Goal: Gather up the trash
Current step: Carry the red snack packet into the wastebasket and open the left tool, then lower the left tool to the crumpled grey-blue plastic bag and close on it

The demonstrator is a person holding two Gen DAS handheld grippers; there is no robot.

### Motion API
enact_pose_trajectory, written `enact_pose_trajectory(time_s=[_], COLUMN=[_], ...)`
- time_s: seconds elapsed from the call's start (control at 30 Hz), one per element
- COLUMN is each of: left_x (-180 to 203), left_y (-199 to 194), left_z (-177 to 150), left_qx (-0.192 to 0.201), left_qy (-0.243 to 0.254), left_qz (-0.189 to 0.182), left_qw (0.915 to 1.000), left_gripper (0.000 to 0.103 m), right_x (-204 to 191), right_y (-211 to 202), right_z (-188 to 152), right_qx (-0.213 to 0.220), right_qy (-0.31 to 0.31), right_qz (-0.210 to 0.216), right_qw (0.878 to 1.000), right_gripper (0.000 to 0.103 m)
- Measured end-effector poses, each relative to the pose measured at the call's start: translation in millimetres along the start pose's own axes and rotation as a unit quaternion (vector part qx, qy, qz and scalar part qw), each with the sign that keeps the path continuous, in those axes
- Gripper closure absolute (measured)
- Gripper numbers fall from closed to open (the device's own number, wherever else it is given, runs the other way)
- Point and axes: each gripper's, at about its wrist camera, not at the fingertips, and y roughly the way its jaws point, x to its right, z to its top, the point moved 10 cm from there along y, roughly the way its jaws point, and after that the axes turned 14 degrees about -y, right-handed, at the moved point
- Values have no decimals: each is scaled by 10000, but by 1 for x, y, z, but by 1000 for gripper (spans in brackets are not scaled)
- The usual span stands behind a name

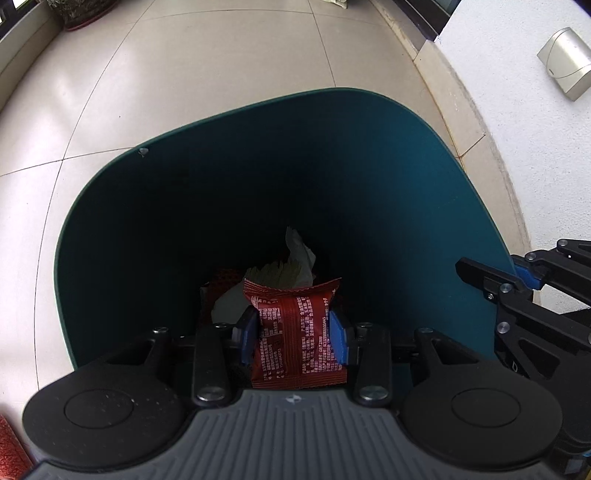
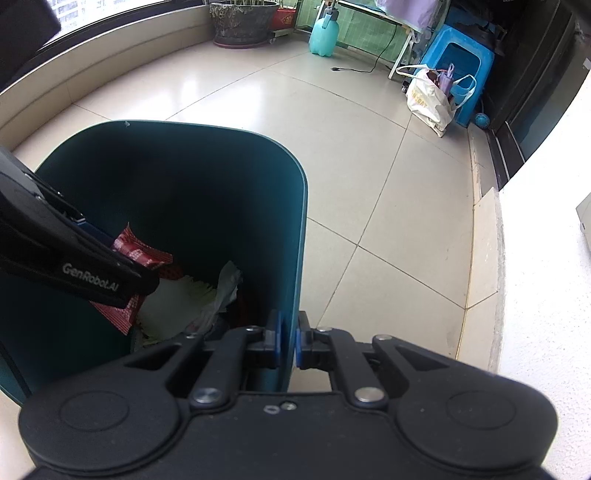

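1. Left tool [image 1: 293, 338] grips a red snack wrapper [image 1: 295, 332], lower centre, over the dark green bin [image 1: 332, 155].
2. Right tool [image 2: 288, 343] is clamped on the bin's wall.
3. Paper trash [image 1: 291, 266] lies inside.

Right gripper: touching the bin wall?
Touching. The right wrist view shows the right gripper with both blue pads pressed on the teal bin wall, no gap on either side.

place: home balcony | cues: tiled floor [image 2: 332, 155]; potted plant [image 2: 242, 20]; plastic stool [image 2: 461, 62]; drying rack [image 2: 402, 44]
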Motion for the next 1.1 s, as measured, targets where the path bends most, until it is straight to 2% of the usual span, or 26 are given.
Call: enact_pose_trajectory(time_s=[0.1, 0.17, 0.23, 0.3, 0.47, 0.7, 1.03, 1.1], left_x=[1, 1, -4, -3, -6, -16, -66, -82], left_y=[8, 11, 7, 5, -7, -50, -133, -146], left_z=[0, -2, -7, -6, -7, -7, 0, 2], left_qx=[-50, -134, -151, -100, -19, 368, 1427, 1664], left_qy=[5, -29, -79, -105, -156, -123, -310, -365], left_qz=[68, 7, -99, -174, -352, -617, -567, -426], left_qw=[10000, 9999, 9998, 9997, 9993, 9973, 9876, 9845], left_gripper=[63, 57, 38, 33, 33, 33, 33, 33], right_x=[0, 1, 1, 1, 1, 1, 0, -1], right_y=[0, 0, 0, 0, 0, 0, 0, 0], right_z=[0, 0, 0, 0, 0, 0, 1, 1], right_qx=[3, 4, 7, 7, 9, 28, 0, -12], right_qy=[1, 10, 11, 9, 11, -17, -84, -90], right_qz=[5, 14, 21, 22, 23, 40, 42, 43], right_qw=[10000, 10000, 10000, 10000, 10000, 10000, 10000, 9999], right_gripper=[98, 98, 98, 98, 97, 97, 97, 97])
